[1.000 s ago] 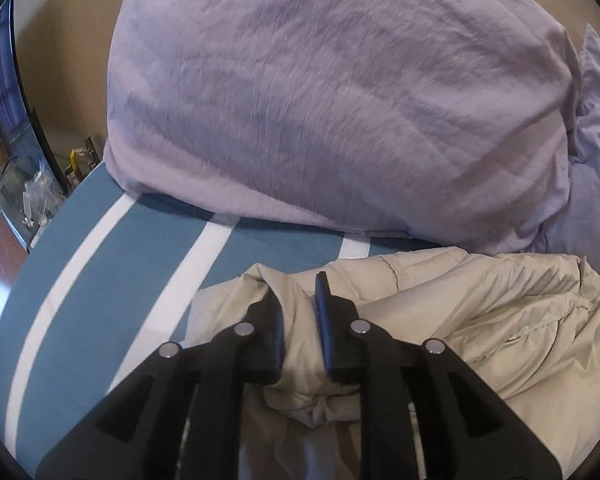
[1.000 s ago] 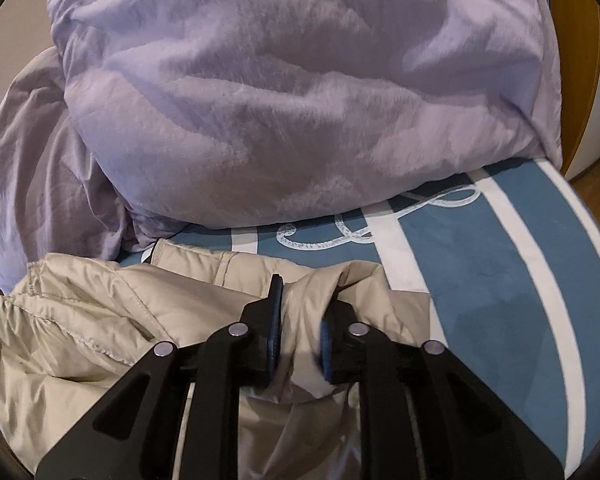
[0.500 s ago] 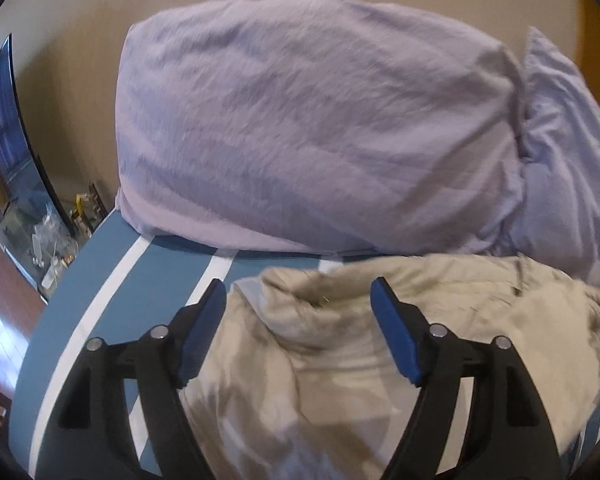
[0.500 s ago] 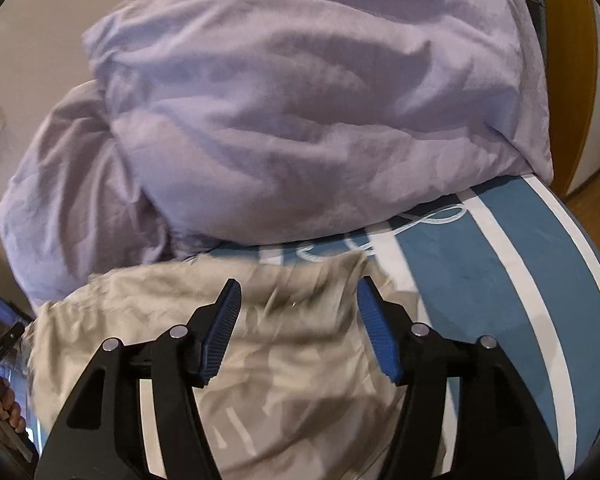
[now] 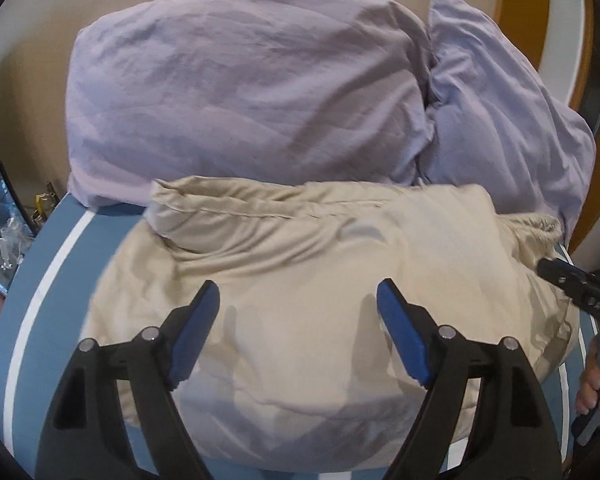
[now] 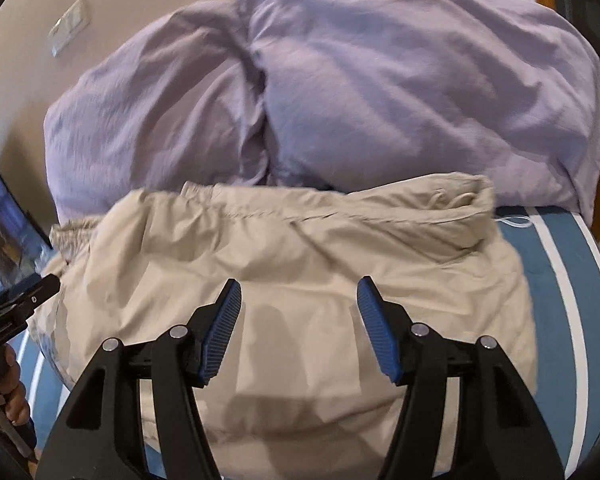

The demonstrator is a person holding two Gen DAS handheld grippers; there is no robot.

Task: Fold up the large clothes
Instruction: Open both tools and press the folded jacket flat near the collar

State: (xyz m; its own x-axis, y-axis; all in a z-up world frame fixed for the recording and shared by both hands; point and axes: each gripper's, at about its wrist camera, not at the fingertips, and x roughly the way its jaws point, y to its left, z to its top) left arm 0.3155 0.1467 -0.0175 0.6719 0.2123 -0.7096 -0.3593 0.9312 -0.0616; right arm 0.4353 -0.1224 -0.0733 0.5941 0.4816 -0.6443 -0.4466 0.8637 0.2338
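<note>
Left gripper [image 5: 298, 312] and right gripper [image 6: 299, 307] spread wide, just opened, nothing between; beige garment [image 5: 320, 272] dropped ahead, folded toward lilac pillows [image 5: 244, 92].

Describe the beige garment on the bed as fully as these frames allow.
The beige garment is a thin, crinkled woven piece, looking like a light jacket, folded into a broad bundle. A stitched seam runs along its far folded edge, and a gathered elastic hem shows at one end. It lies on the blue-and-white striped bedcover, its far edge against the lilac pillows. Neither gripper touches it.
</note>
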